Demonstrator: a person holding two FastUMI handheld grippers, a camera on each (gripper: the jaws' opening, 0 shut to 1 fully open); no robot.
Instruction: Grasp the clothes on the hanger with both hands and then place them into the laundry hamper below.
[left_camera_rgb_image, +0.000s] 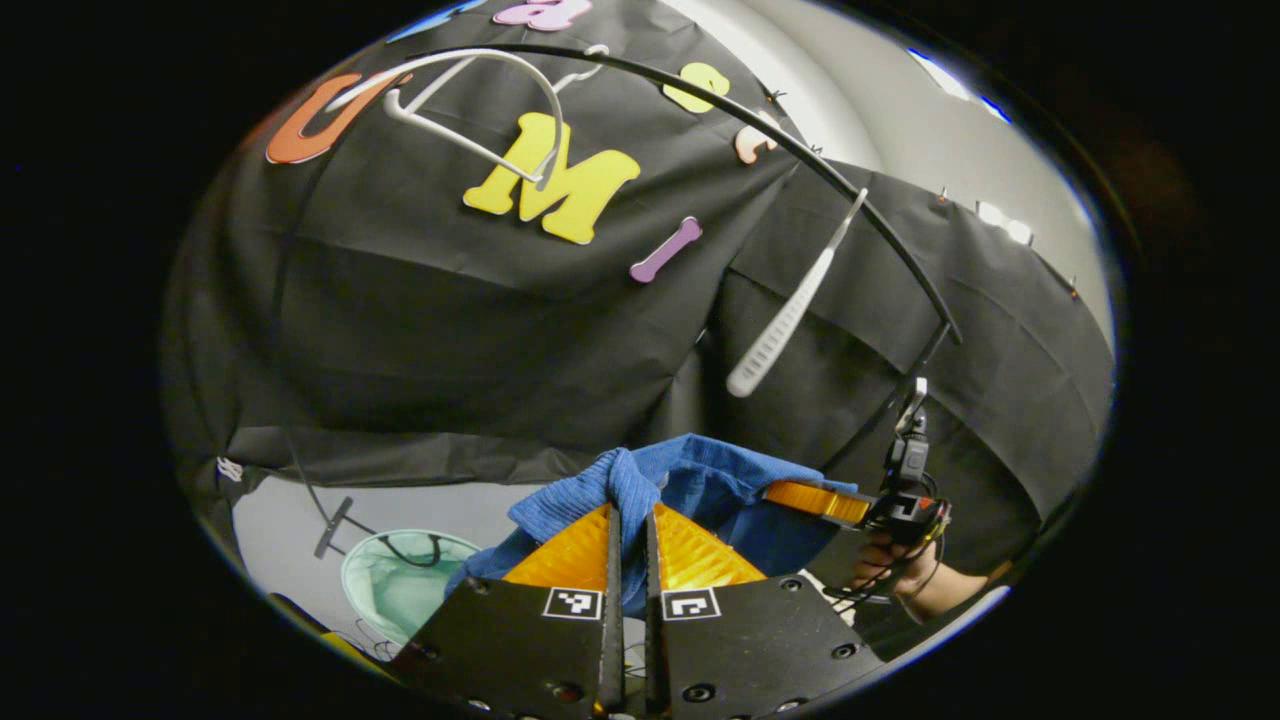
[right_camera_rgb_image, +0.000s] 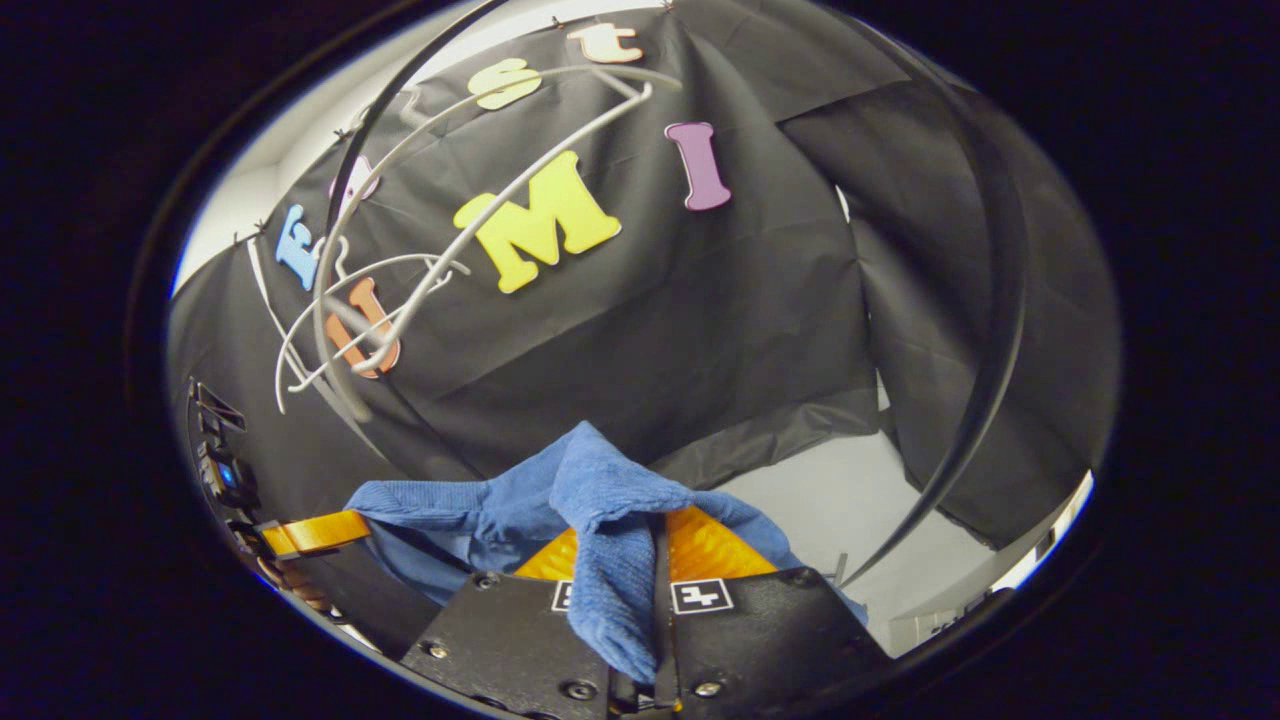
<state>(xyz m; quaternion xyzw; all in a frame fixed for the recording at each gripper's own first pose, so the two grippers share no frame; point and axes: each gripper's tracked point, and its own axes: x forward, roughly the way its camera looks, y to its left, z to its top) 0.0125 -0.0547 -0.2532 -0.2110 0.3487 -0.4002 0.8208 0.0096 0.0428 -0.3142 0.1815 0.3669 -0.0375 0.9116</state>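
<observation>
A blue knitted garment (left_camera_rgb_image: 700, 480) hangs stretched between my two grippers, off the hangers. My left gripper (left_camera_rgb_image: 632, 512) is shut on a bunched fold of it. To the right in the left gripper view, my right gripper (left_camera_rgb_image: 800, 497) grips the garment's other end, with a hand (left_camera_rgb_image: 900, 575) behind it. In the right gripper view the blue garment (right_camera_rgb_image: 600, 480) drapes over one finger of my right gripper (right_camera_rgb_image: 640, 525), which is shut on it. The left gripper (right_camera_rgb_image: 350, 528) holds the far end at the left. The pale green laundry hamper (left_camera_rgb_image: 400, 595) stands on the floor, below and left.
Bare white hangers (left_camera_rgb_image: 470, 110) (left_camera_rgb_image: 790, 310) hang from a curved black rail (left_camera_rgb_image: 800, 150) above. In the right gripper view the white hangers (right_camera_rgb_image: 450, 240) cluster upper left and the rail's post (right_camera_rgb_image: 1000, 300) runs down the right. A black stand foot (left_camera_rgb_image: 332, 525) rests by the hamper.
</observation>
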